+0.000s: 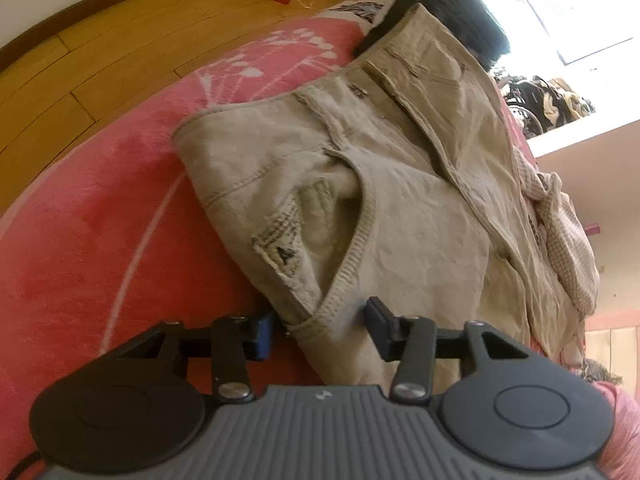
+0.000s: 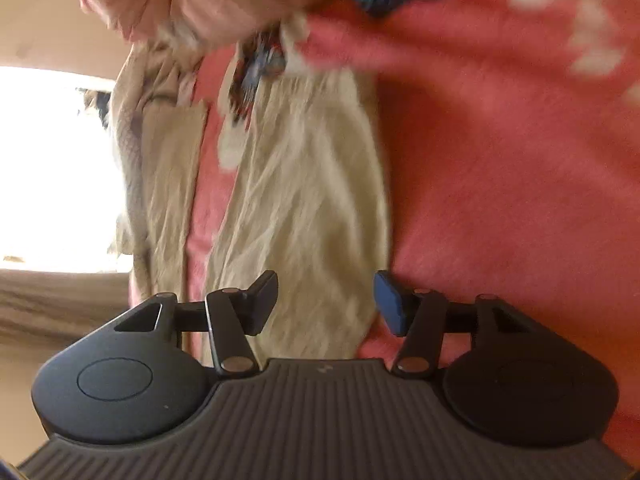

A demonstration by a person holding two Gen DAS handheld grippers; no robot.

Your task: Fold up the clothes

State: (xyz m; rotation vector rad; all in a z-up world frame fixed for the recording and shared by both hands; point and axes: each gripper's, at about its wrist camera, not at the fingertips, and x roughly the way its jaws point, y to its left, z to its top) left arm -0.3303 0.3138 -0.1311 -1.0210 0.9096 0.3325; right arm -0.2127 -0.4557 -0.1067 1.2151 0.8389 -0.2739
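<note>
Left tool (image 1: 320, 324) down at near waistband corner of khaki trousers (image 1: 360, 184), jaws straddling cloth, not yet pinching. Right tool (image 2: 326, 300) unclenched over trouser leg (image 2: 304, 200). Trousers flat on pink bedspread (image 1: 100, 216). Pinch both layers fully before lifting.

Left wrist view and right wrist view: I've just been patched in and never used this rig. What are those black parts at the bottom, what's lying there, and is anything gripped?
Each picture comes from a camera on a hand-held gripper, looking forward along its two fingers. The black parts are the left gripper and right gripper. Both look down on crumpled beige cotton trousers spread on a pink blanket with white flower print. A checked cream garment lies at the trousers' far edge. In the left view a pocket edge sits between the jaws, but the pads do not visibly press it. The right view is blurred; its jaws stand apart over a trouser leg, holding nothing.
</note>
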